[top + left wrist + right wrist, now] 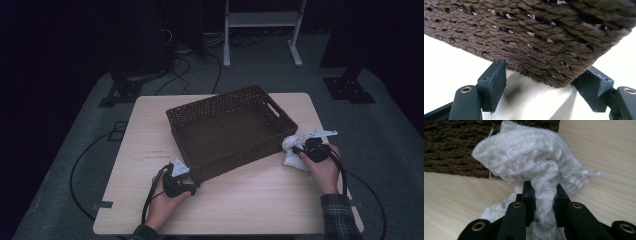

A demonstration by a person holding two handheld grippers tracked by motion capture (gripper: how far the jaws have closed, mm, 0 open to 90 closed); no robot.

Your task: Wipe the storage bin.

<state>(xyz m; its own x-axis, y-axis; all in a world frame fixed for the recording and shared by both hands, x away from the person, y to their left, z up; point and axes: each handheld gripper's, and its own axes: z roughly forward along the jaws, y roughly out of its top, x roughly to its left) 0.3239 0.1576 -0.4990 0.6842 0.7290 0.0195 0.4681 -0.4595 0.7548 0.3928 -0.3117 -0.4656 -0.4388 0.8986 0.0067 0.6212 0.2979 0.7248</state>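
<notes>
Cloth: white knit, soft, light, limp; lies bunched on the tabletop against basket's right near corner.
Right tongs: clamped on a gathered fold of cloth.
Left tongs: spread, straddling basket's left near corner; contact unclear.
Grip advice: pinch a thick bunch; thin edges likely slip.

A crumpled white knitted cloth is bunching between the right gripper's fingers, pinched there, spilling beyond their tips. A dark brown woven wicker basket is sitting corner-first between the left gripper's fingers.
</notes>
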